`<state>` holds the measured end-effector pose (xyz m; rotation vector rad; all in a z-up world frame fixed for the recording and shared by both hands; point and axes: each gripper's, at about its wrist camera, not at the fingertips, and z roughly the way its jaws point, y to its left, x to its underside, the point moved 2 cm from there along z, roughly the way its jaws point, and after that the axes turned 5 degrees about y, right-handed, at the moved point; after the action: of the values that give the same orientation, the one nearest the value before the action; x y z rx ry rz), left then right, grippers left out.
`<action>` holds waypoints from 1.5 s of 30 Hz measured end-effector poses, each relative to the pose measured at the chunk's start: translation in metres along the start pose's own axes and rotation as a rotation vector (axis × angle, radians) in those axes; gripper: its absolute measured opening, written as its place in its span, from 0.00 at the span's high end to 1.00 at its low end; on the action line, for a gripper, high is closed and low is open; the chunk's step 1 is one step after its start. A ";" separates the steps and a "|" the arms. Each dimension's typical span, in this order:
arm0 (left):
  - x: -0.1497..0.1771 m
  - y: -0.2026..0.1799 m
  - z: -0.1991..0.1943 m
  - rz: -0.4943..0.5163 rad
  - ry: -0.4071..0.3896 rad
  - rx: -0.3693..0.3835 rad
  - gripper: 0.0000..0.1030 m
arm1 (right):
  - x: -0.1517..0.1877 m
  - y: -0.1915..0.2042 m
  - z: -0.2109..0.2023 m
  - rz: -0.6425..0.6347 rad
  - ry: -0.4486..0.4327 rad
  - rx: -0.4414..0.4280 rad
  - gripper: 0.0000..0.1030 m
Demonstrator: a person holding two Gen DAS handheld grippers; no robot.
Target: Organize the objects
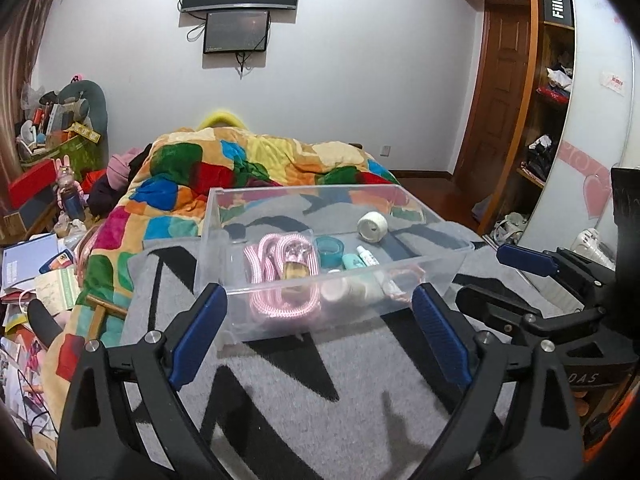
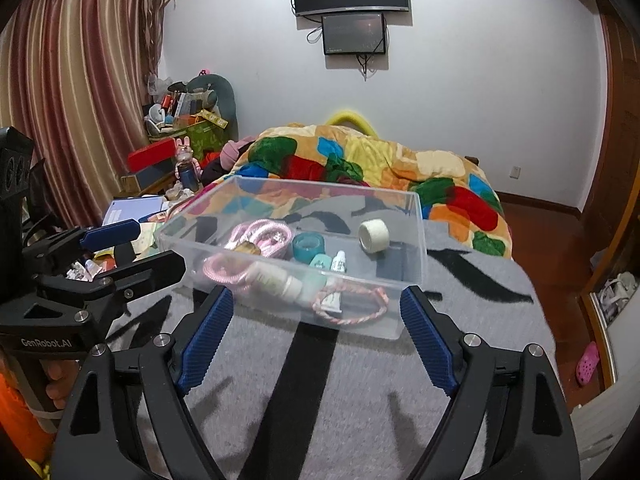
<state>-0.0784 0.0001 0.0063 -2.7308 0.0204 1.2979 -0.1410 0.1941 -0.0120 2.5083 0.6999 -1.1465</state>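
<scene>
Bedroom clutter aside, your clear box sits on the grey blanket, items gathered inside; left gripper and right gripper hover spread, empty.

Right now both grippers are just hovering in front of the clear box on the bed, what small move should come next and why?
Probably hold both back and check for strays. The left gripper and right gripper are open and hold nothing. The pink cord, teal tape, white roll and braided bracelet already lie inside the clear box, and nothing loose shows on the grey blanket nearby.
</scene>
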 end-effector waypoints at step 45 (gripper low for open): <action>0.004 -0.005 0.000 0.000 0.014 0.008 0.08 | 0.002 0.002 -0.011 0.018 -0.014 -0.018 0.19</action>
<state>-0.0761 0.0052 0.0038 -2.7331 0.0276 1.2758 -0.1319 0.1976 -0.0061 2.4842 0.6797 -1.1459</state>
